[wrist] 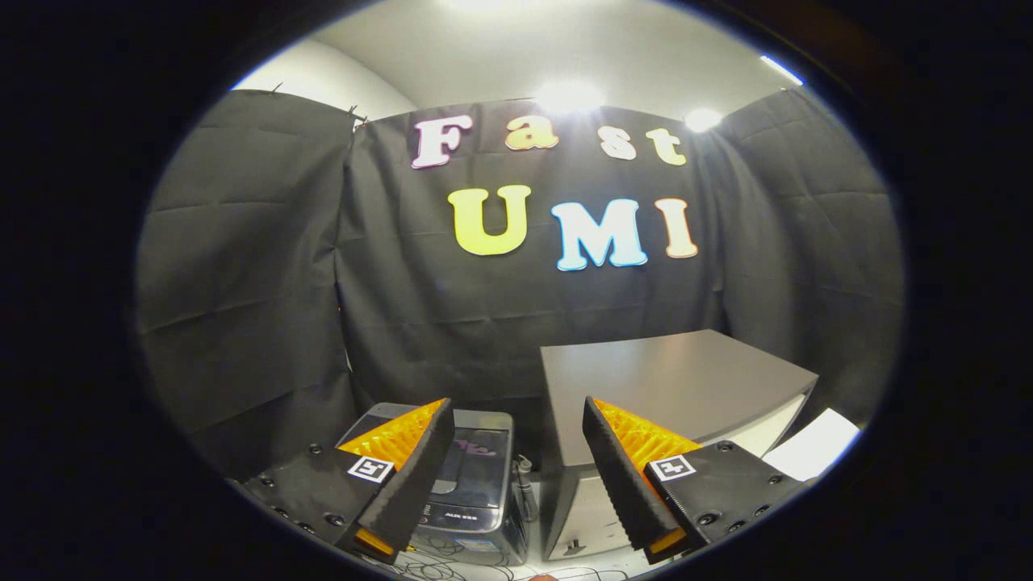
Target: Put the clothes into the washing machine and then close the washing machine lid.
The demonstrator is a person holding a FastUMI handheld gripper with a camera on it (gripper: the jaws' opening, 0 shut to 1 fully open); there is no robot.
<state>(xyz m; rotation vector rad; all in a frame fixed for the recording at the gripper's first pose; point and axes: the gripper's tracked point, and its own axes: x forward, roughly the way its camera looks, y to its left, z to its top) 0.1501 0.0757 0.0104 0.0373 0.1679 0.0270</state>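
Looking forward along the gripper (516, 452), its two fingers are seen spread wide apart, with nothing held between them. A small black-and-white square marker is fixed on each finger's body. Below and just ahead of the fingers, the washing machine (476, 492) is found: a small dark-grey top-loading unit standing low by the booth's black cloth wall, its smoked lid (472, 460) lying flat and closed on top. Part of the machine's near left corner is hidden behind the left finger. Just beside the machine, to its right, a grey cabinet (670, 379) with a flat bare top is set; its near left corner is partly covered by the right finger. A white sheet-like object (815, 444) is seen beyond the cabinet's right edge. Thin cables (452, 569) are spread on the floor under the fingers. Ceiling lights (569, 95) are lit above the cloth wall.
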